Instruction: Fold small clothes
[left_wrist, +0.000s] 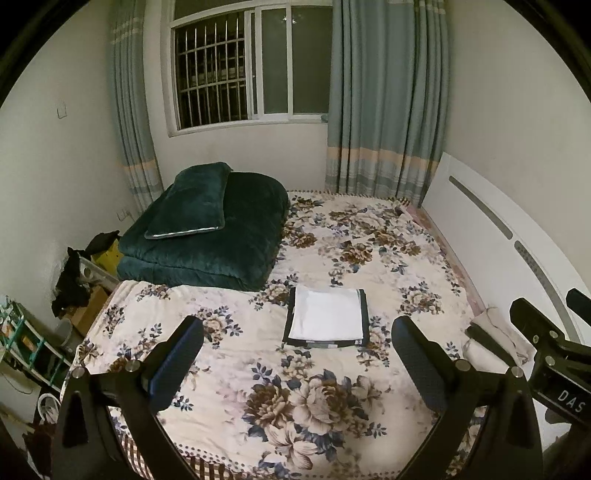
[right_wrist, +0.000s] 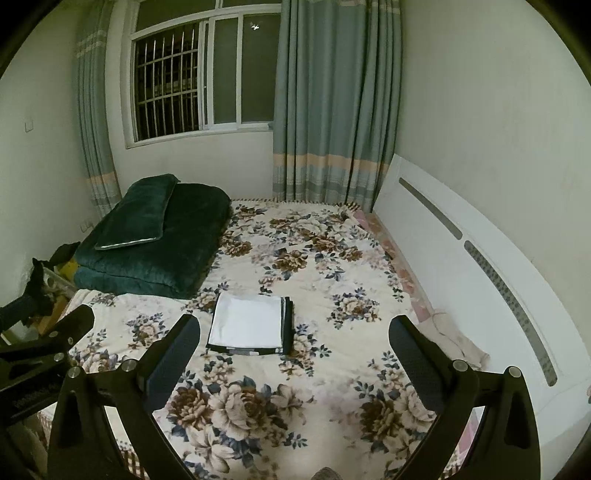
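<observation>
A small folded garment (left_wrist: 327, 317), white on top with black edges, lies flat on the floral bedspread (left_wrist: 303, 398) in the middle of the bed. It also shows in the right wrist view (right_wrist: 249, 325). My left gripper (left_wrist: 295, 354) is open and empty, held above the bed just short of the garment. My right gripper (right_wrist: 295, 354) is open and empty too, above the bed with the garment ahead and to its left. The right gripper's body shows at the right edge of the left wrist view.
A folded dark green quilt with a pillow (left_wrist: 207, 229) sits at the bed's far left. A white headboard (right_wrist: 461, 266) runs along the right side. A pale cloth (left_wrist: 495, 336) lies by the headboard. Clutter and shelves (left_wrist: 37, 350) stand left of the bed.
</observation>
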